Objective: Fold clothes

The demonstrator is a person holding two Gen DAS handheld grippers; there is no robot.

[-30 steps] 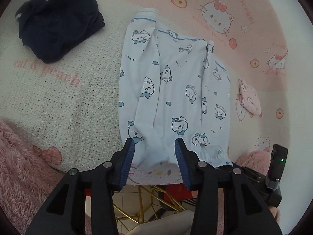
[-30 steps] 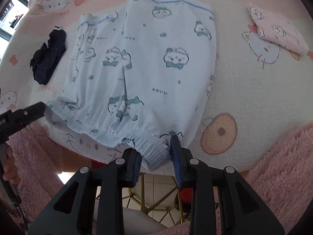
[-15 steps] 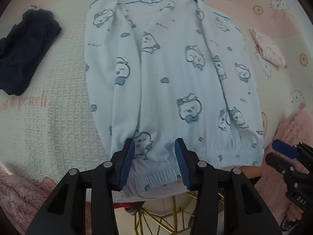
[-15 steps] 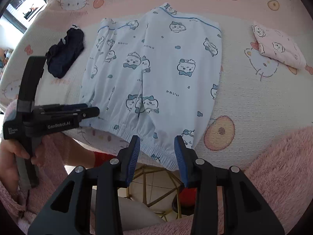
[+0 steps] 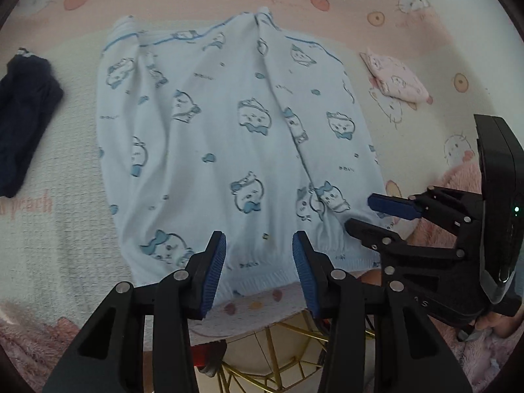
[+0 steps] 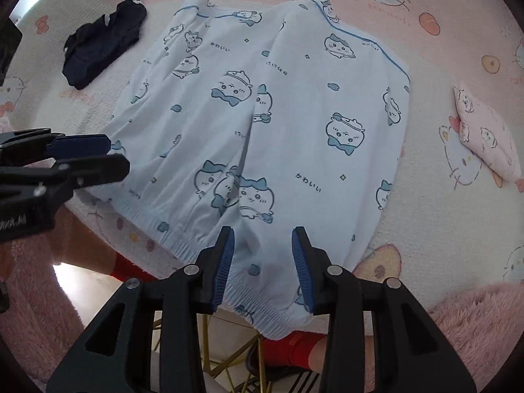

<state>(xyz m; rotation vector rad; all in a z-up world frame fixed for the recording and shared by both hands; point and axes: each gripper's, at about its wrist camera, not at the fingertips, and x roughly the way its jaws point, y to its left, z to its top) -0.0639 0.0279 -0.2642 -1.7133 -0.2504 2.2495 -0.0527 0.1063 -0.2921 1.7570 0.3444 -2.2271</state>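
Observation:
Light blue pyjama trousers [image 5: 245, 131] with a cartoon print lie spread flat on the blanket-covered table, their elastic waistband at the near edge. My left gripper [image 5: 258, 239] hovers open just above the middle of that waistband, with nothing pinched. In the right wrist view the same trousers [image 6: 294, 114] fill the middle, and my right gripper [image 6: 262, 232] stands open over the waistband's right part, its pads clear of the cloth. Each gripper shows in the other's view: the right gripper [image 5: 366, 216] beside the waistband's right corner, the left gripper [image 6: 114, 154] at its left corner.
A crumpled dark navy garment [image 6: 101, 49] lies at the back left. A small folded pink garment [image 6: 488, 140] rests to the right. The cartoon-cat blanket [image 6: 442, 229] covers the table. Below the near edge are gold stool legs [image 5: 278, 353], a red sock [image 6: 294, 344] and fluffy pink fabric [image 6: 475, 321].
My right gripper let go of the waistband corner it was pinching and opened. Both grippers rolled and slid along the near edge, so the trousers now lie squarer in both views.

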